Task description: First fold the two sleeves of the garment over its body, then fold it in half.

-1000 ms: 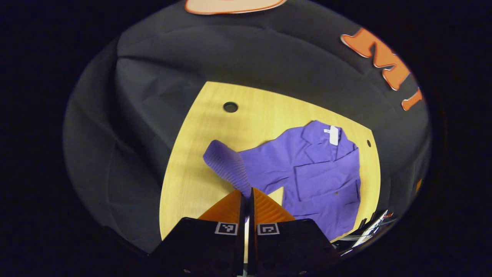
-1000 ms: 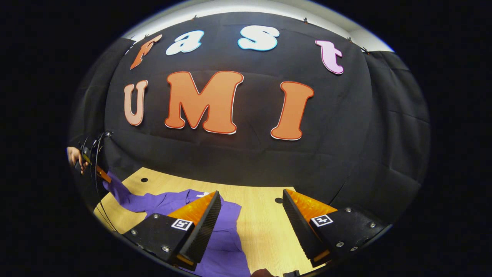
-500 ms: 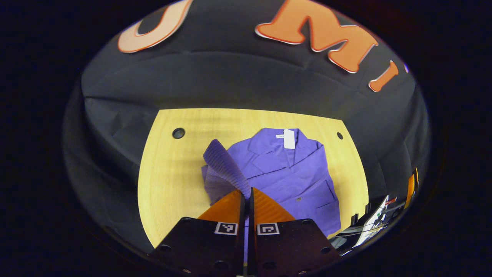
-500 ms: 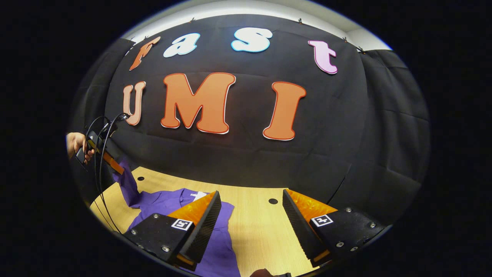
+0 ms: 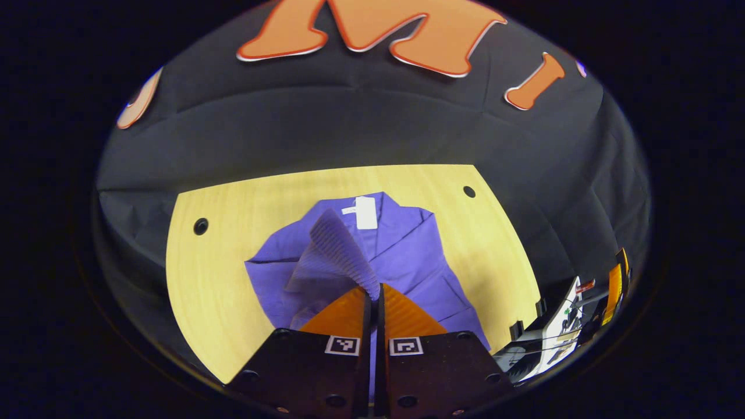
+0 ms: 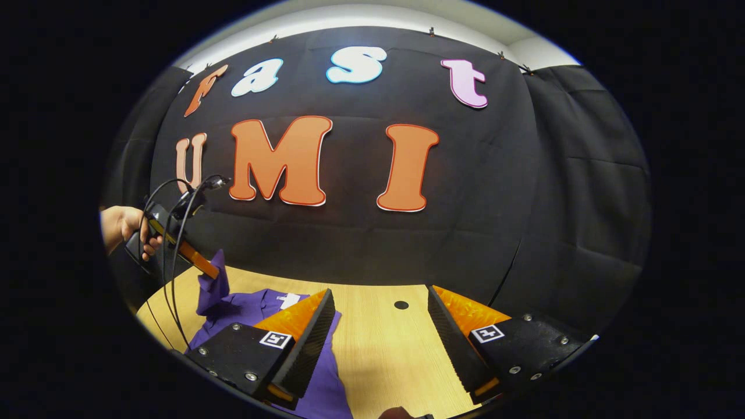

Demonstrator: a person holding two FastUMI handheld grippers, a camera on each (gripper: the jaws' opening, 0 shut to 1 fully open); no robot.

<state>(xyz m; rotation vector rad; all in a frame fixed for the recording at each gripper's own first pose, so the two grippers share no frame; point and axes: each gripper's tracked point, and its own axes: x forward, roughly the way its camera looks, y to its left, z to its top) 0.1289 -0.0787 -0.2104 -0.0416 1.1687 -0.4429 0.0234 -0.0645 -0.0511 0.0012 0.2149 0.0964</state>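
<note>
sleeve (image 5: 334,247) swung over garment (image 5: 407,256), hem hidden

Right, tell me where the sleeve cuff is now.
In the left gripper view the cuff is pinched in the left claw, lifted above the garment, just below its white collar tag. In the right gripper view it hangs at far left.

Garment (image 5: 407,256): centre frame on table (image 5: 221,273), left gripper view. Sleeve (image 5: 334,250): raised over garment's left half. Table holes: upper left (image 5: 201,226), upper right (image 5: 469,191).
</note>
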